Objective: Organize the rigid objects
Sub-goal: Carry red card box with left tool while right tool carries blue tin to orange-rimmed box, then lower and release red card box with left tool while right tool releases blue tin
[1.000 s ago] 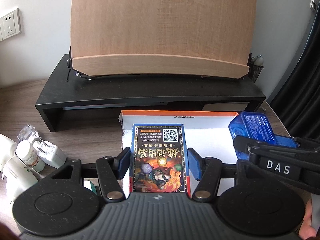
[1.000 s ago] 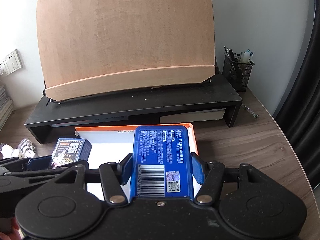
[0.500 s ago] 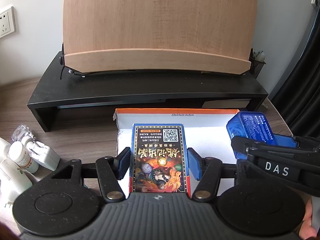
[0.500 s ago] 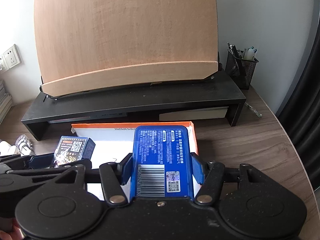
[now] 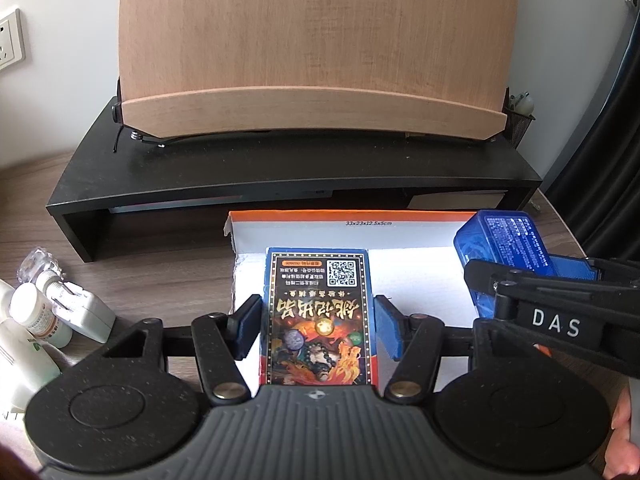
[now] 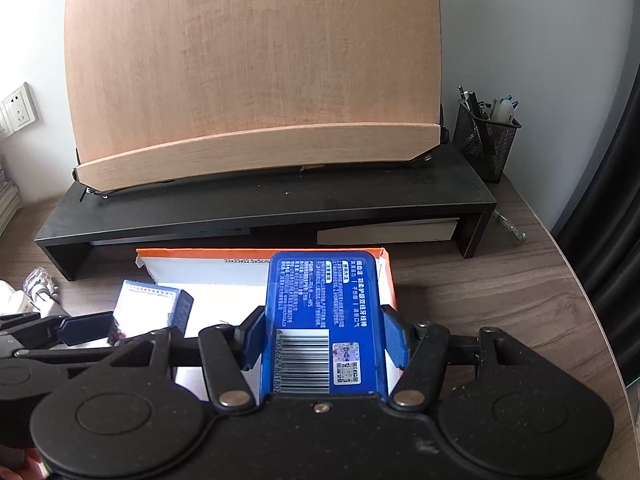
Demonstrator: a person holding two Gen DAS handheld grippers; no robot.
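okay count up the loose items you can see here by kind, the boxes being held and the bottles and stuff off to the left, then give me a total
Blue boxes held in grippers: 2 (illustrated blue card box, blue plastic floss box)
White bottles: 3 (white-capped pill bottle, tall white bottle, small clear-capped bottle)
White plug adapter: 1
Total: 6

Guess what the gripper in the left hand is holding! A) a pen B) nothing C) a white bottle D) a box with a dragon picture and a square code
D: the left gripper is shut on the picture box, held over the orange-edged tray.
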